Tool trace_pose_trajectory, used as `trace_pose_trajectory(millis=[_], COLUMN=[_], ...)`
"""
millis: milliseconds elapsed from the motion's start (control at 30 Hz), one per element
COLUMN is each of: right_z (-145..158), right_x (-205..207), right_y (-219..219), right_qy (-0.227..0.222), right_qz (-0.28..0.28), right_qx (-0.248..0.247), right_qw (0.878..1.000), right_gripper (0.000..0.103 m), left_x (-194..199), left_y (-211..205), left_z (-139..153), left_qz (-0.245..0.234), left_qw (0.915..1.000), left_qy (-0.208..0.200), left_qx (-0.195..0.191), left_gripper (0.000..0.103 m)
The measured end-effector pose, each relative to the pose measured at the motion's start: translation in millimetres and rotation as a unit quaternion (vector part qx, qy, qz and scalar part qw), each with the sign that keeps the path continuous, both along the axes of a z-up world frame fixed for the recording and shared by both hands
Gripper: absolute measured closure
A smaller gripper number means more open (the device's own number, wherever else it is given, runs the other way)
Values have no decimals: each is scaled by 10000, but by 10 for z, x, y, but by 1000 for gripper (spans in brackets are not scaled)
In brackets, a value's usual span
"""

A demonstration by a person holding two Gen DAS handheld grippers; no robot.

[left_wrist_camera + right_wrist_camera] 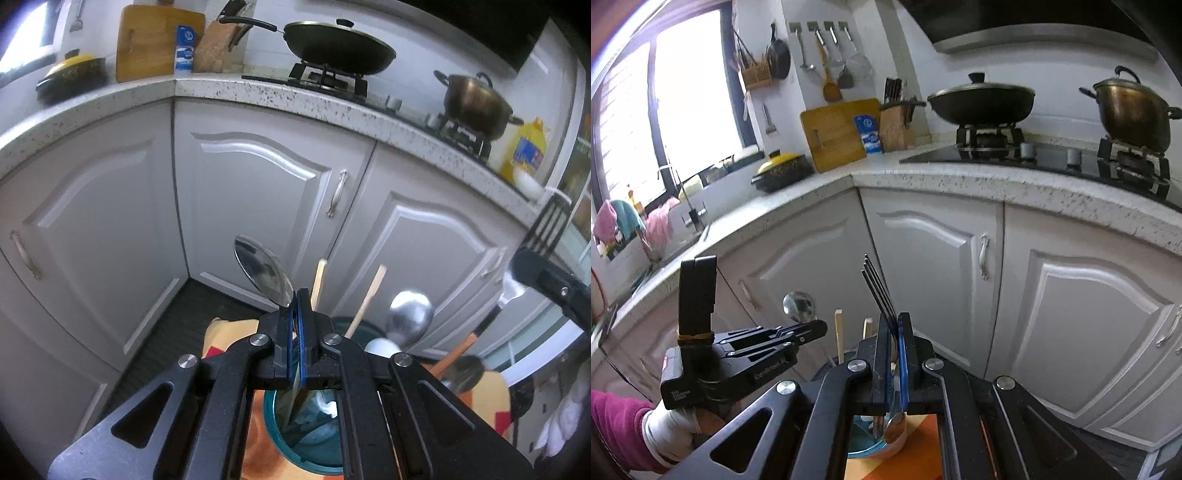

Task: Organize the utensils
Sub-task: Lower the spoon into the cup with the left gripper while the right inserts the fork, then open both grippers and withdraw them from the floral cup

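Left gripper (297, 314) clamped on shiny metal spoon (263, 273); right gripper (895, 332) clamped on black-tined fork (879, 288). Both above teal round holder (280, 439). Risk: handles catch rim, topple it.

No text or label is legible

Stood in the cup (314, 435): spoon (264, 273), chopsticks (318, 282) right of it, ladle (410, 319) further right. On the desk (997, 181) behind: wok (982, 98) left of pot (1132, 109), cutting board (838, 133) left of knife block (895, 127).
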State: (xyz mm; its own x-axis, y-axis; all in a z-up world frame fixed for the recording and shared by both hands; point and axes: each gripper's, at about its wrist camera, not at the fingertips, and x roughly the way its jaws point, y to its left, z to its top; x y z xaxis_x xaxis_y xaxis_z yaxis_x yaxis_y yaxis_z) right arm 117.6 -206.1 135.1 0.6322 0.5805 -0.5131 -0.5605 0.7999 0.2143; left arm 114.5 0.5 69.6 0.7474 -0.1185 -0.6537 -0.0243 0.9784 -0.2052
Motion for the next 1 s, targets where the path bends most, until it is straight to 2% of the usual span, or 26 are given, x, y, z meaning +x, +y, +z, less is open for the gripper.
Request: trace_pose_trajectory(millis=[300,367,467,500,533,567,667,800,867,1000], right_z=[-376,-402,-395,-378,-349,-327,-263,-222,-210,-217], right_x=[-15,-7,-4,-18,-41,-54,-82,-147,-199,-336], right_y=[226,234,226,216,196,182,107,25,-32,-151], right_qy=[353,458,619,602,551,524,577,587,641,672], right_qz=[247,294,356,355,352,334,332,266,220,133], right_qx=[-336,-317,-290,-294,-261,-226,-15,99,172,259], right_qw=[9985,9980,9970,9971,9975,9978,9978,9979,9976,9973], right_gripper=[99,98,96,94,83,67,64,64,64,64], left_x=[-19,-25,-23,-32,-42,-51,-84,-158,-213,-354], left_y=[-92,-125,-118,-109,-99,-86,-59,-18,8,9], left_z=[-273,-279,-259,-246,-235,-222,-173,-83,-40,33], left_qz=[-90,-110,-157,-172,-177,-188,-199,-202,-191,-198], left_qw=[9993,9993,9991,9991,9990,9990,9988,9984,9982,9981], left_qy=[330,321,399,398,399,401,412,403,398,397], left_qx=[122,172,34,-8,-53,-106,-190,-341,-407,-420], left_gripper=[103,103,103,103,103,102,96,75,69,66])
